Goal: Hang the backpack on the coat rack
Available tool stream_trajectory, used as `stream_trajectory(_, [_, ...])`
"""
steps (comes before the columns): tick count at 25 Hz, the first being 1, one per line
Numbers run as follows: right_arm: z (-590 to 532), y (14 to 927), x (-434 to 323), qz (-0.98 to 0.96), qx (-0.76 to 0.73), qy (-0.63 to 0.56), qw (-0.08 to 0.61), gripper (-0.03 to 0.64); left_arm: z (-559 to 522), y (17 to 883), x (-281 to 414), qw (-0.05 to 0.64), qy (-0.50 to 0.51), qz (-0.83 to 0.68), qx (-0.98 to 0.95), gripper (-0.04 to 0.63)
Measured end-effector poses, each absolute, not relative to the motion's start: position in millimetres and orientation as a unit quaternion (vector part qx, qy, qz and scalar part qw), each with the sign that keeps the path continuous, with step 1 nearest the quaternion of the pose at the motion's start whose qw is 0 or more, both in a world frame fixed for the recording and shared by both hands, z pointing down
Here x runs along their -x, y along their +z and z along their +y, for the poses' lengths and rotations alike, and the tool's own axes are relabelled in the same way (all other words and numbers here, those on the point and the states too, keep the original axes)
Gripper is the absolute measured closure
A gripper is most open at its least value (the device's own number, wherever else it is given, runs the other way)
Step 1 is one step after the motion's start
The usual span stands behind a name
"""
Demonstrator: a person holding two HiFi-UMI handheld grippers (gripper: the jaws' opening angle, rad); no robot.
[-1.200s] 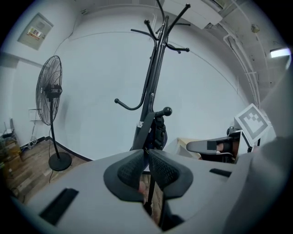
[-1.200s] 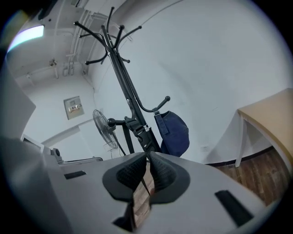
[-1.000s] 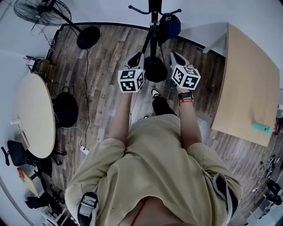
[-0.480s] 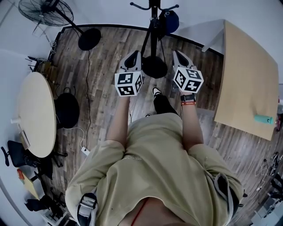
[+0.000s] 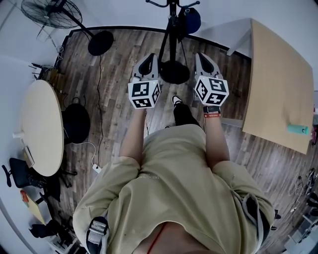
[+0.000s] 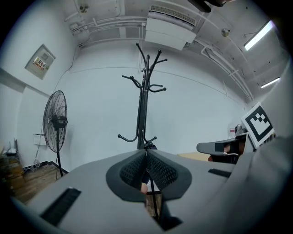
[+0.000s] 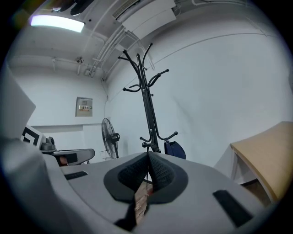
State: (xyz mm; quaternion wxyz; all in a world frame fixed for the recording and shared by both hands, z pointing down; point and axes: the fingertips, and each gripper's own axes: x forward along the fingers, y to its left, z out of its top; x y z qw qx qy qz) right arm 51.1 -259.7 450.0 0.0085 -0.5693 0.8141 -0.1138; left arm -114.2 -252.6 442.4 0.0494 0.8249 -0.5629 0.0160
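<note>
A black coat rack [image 5: 172, 30] stands ahead on its round base [image 5: 174, 72]. A dark blue backpack [image 5: 190, 20] hangs on its right side and also shows low on the pole in the right gripper view [image 7: 175, 149]. My left gripper [image 5: 147, 59] and right gripper [image 5: 202, 56] are held side by side short of the base, apart from the rack. Both point at the rack [image 6: 143, 100] [image 7: 147, 100]. The left gripper [image 6: 146, 152] is shut with nothing in it. So is the right gripper [image 7: 149, 154].
A round light table [image 5: 37, 129] and a black bag [image 5: 74, 124] on the floor are at the left. A standing fan [image 5: 47, 12] is at the far left. A wooden table [image 5: 278, 84] with a teal object [image 5: 298, 130] is at the right. A cable [image 5: 97, 99] runs across the wood floor.
Both grippers have drawn back a little from the rack, and the rack sits higher in the head view. Their jaws have stayed shut.
</note>
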Motion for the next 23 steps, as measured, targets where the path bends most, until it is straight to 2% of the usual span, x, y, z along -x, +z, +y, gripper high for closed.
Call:
stream_trajectory(12, [-286,452,-45,0.820,0.562,-0.110,-0.001,0.601,-280,444,105,0.048,0.022,-0.558,-0.828,0.568])
stream_trajectory(23, [-370,472,-40,0.829,0.543,-0.131,-0.028,0.601,-366,473,96,0.082,0.053,-0.554,-0.827,0.568])
